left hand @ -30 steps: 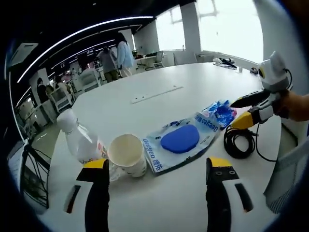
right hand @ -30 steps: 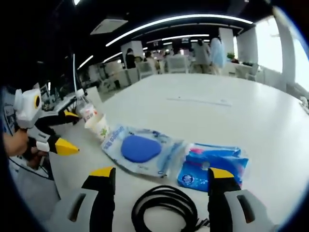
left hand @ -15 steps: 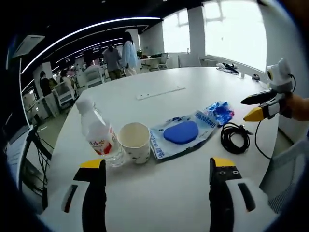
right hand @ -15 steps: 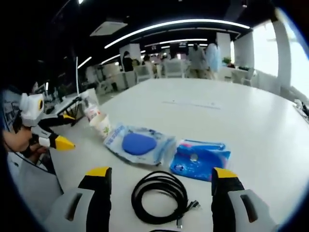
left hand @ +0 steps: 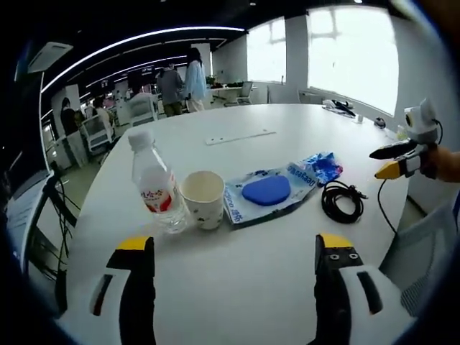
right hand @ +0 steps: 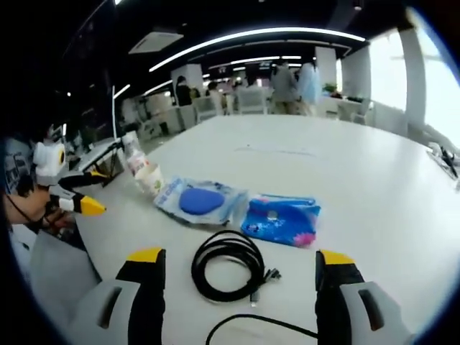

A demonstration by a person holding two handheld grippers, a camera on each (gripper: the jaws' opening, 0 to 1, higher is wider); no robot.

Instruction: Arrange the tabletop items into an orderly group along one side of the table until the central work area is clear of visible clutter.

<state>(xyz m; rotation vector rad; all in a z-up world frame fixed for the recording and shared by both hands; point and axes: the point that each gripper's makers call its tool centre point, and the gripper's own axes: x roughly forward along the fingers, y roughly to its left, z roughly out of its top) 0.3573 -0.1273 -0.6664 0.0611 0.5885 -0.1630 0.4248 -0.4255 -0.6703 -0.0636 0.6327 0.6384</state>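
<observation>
While both claws hang wide and empty, left claw [left hand: 228, 287] faces bottle [left hand: 157, 183] and cup [left hand: 203, 200]; cable [right hand: 226, 264] lies ahead of right claw [right hand: 233, 298].

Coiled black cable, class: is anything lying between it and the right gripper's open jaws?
Nothing visible does. In the right gripper view the coiled black cable lies on bare white table just ahead of the right gripper, jaws open. The blue packet lies beyond it.
</observation>
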